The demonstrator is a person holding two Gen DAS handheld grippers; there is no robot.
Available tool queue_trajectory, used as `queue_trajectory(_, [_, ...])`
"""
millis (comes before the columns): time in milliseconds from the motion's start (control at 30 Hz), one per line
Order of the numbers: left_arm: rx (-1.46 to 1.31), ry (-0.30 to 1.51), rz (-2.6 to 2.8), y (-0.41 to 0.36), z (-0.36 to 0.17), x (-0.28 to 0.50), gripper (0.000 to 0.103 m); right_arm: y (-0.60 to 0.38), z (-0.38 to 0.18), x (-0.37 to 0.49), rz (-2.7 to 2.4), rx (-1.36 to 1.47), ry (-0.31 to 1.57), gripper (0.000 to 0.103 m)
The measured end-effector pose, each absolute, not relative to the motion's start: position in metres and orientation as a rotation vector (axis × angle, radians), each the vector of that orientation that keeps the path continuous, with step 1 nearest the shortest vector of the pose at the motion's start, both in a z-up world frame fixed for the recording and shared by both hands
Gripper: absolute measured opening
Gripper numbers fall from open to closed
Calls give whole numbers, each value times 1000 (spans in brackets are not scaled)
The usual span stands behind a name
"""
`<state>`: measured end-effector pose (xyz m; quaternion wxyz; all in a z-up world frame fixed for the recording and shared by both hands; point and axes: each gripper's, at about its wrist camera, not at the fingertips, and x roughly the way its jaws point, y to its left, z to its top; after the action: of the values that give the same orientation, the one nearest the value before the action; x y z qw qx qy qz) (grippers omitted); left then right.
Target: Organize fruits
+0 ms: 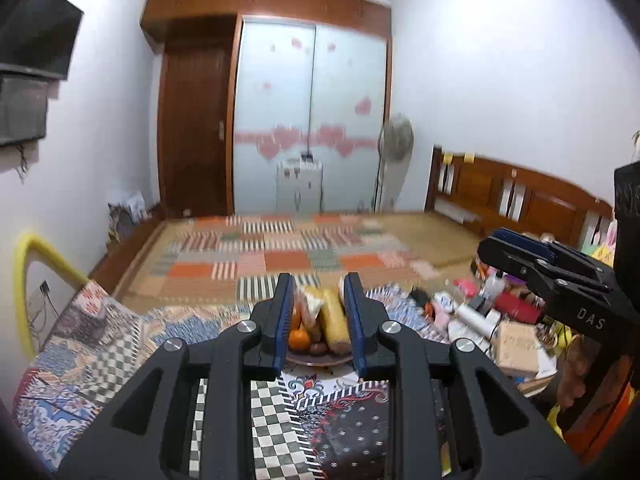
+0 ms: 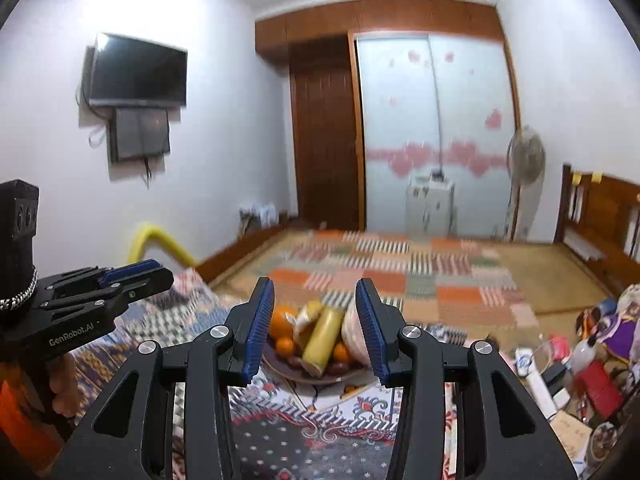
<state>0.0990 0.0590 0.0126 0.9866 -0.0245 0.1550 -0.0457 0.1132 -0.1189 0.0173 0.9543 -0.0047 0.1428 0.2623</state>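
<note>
Fruits piled on a shallow brownish round plate (image 2: 308, 376) sit on a patchwork-patterned quilted cloth (image 2: 320, 432) covering the bed. On that plate the right wrist view shows one long yellow banana-like fruit (image 2: 322, 336) lying across the middle, at least three round orange citrus fruits (image 2: 282, 322), a few small dark brown fruits (image 2: 338, 368) at the plate's near rim, one pale rounded fruit (image 2: 354, 338) on the plate's right side, and a crinkled clear wrapper (image 2: 306, 316) behind the banana; blur makes any finer count uncertain.

Both grippers hover short of the plate, on its near side, touching nothing. The left gripper (image 1: 318, 320) has its two blue-padded fingers (image 1: 285, 308) apart with only a moderate gap, framing the plate. The right gripper (image 2: 316, 324) has its fingers (image 2: 260, 320) set wider apart, also empty.

To the right of the plate lies a clutter of small boxes, bottles and packets (image 2: 580, 364), including one red box (image 2: 598, 384). Beyond the plate stretches a checked orange, grey and striped bedspread (image 2: 400, 276). Farther behind the plate stand one white pedestal fan (image 2: 526, 160), one small white cabinet (image 2: 430, 204), a two-panel frosted sliding wardrobe door (image 2: 436, 120) and one brown wooden door (image 2: 326, 144). Left of the plate, one black wall-mounted television (image 2: 138, 70) hangs above a smaller dark screen (image 2: 140, 132), and one yellow padded rail (image 2: 164, 240) curves beside the bed. A wooden headboard (image 1: 520, 196) stands to the plate's right.
</note>
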Motion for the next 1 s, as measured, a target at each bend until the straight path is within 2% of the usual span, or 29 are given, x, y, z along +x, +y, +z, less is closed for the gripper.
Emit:
queue_trajectory(67, [-42, 273, -85, 57, 23, 81, 34, -122, 27, 95, 533, 3, 247, 47])
queue_trajectory(133, [-38, 231, -68, 55, 29, 63, 48, -124, 33, 80, 522, 14, 212, 57])
queue_trajectory(167, [-34, 210, -62, 53, 32, 54, 50, -124, 35, 73, 515, 18, 194, 59])
queue_trajectory(233, [-24, 185, -56, 50, 35, 41, 61, -125, 36, 62, 502, 23, 169, 61])
queue_trajectory(300, [-19, 162, -52, 48, 38, 29, 70, -124, 36, 57, 496, 31, 160, 71])
queue_trajectory(367, [-8, 149, -46, 44, 38, 21, 73, -125, 35, 56, 483, 37, 147, 81])
queue_trajectory(500, [-5, 138, -42, 42, 39, 10, 96, -121, 34, 51, 464, 17, 135, 83])
queue_trajectory(667, [-8, 132, -33, 42, 37, 4, 100, -122, 32, 44, 442, 23, 127, 102])
queue_trajectory(1000, [0, 128, -9, 37, 33, -1, 102, -122, 24, 39, 414, 22, 128, 103])
